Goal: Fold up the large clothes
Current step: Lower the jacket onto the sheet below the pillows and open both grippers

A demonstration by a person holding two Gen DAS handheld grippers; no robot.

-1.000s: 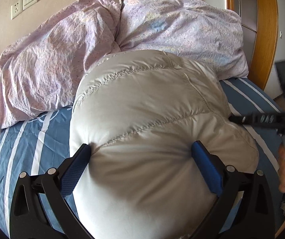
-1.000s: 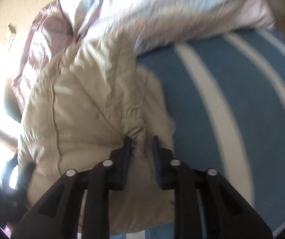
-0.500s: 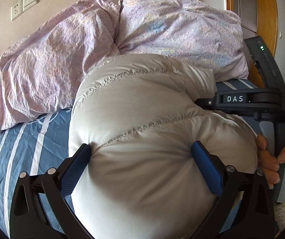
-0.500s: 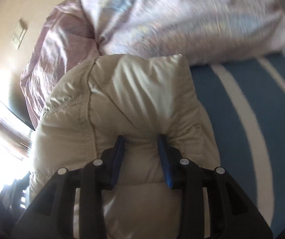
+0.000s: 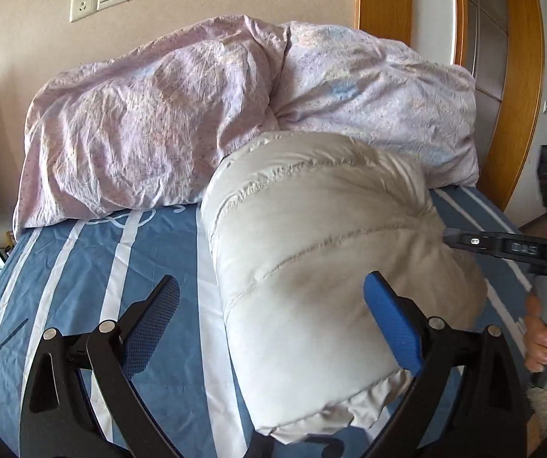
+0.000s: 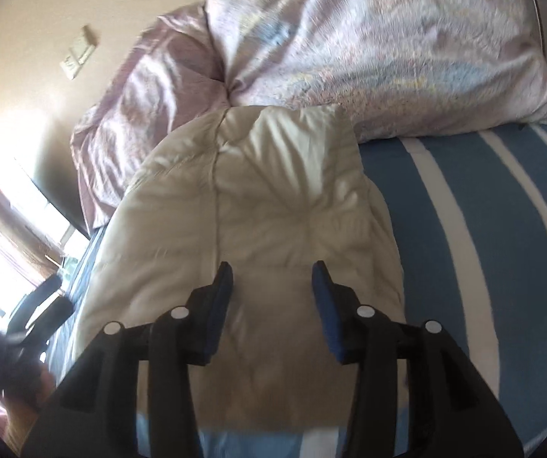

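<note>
We see the left wrist view sharp and evenly daylit, with soft shadow under the jacket (image 5: 323, 252). Right wrist view is motion-blurred and hazy; the window (image 6: 2, 252) at lower left blows out to white glare. Both show fisheye bending and black vignette corners.

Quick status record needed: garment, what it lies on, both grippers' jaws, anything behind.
garment: cream puffer jacket, folded into a bulky bundle
surface: blue striped bedsheet
left gripper: jaws open wide, left pad clear of the jacket, right pad against its side
right gripper: jaws opening, jacket between them, pads not pinching it
behind: pink duvet heaped against the wall, touching the jacket's far end
</note>
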